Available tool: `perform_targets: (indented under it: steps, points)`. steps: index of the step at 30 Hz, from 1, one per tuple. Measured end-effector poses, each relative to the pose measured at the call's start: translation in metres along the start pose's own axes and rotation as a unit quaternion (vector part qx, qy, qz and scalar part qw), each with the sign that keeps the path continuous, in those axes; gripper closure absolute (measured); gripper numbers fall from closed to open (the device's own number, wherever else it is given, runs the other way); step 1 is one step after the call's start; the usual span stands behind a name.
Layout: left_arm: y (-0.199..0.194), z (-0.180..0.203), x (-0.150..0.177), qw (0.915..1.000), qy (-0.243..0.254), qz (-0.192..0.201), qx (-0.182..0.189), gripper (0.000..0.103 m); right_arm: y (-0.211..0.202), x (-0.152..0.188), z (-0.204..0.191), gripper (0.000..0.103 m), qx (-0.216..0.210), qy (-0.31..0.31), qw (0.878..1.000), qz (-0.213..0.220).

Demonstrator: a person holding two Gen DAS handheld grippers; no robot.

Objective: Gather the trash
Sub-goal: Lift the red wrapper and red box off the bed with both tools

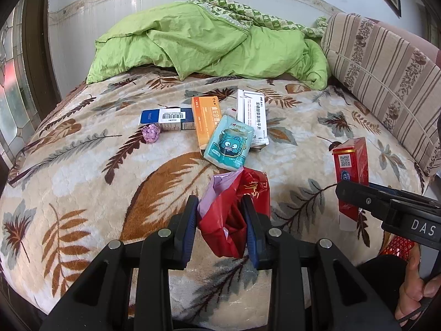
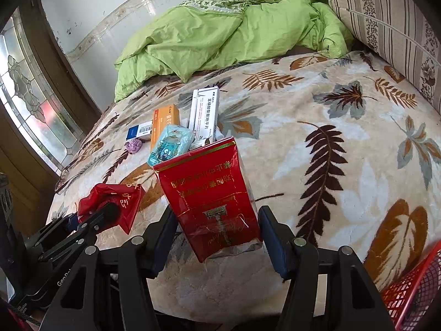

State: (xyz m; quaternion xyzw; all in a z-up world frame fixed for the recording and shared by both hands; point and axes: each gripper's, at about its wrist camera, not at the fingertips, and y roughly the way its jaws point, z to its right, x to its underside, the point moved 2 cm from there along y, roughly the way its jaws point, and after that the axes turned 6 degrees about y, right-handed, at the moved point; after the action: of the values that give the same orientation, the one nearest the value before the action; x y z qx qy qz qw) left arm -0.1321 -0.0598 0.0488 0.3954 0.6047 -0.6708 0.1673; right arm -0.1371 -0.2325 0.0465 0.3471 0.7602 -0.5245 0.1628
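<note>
You have before you a cream blanket [image 1: 82, 182] patterned with brown, rust and grey leaves, a lime-green quilt [image 1: 198, 41], a striped floral cushion [image 1: 386, 66], a red-and-gold pack [image 2: 212, 193], an orange box [image 1: 206, 121], a teal cartoon pouch [image 1: 228, 146], and a red mesh basket [image 2: 413, 289].

A bed [image 1: 82, 179] under a cream fleece blanket [image 2: 344, 165] with brown and grey leaves carried everything. A rumpled green quilt [image 1: 206, 41] lay at its far end, with a striped cushion [image 1: 386, 63] along the right side. Mid-blanket lay a blue-and-white box [image 1: 165, 118] with a purple paper ball [image 1: 151, 133] just beside it, an orange box [image 1: 205, 120] and a white box [image 1: 252, 115]. A teal cartoon pouch [image 1: 230, 146] rested across the orange and white boxes.
</note>
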Motion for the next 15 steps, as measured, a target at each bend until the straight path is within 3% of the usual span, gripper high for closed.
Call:
perform_targets:
  steps: [15]
  points:
    - [0.0001, 0.0006, 0.0002, 0.9999, -0.005, -0.004, 0.009, 0.073, -0.0048, -0.0025, 0.0037, 0.039, 0.003, 0.013, 1.0, 0.005]
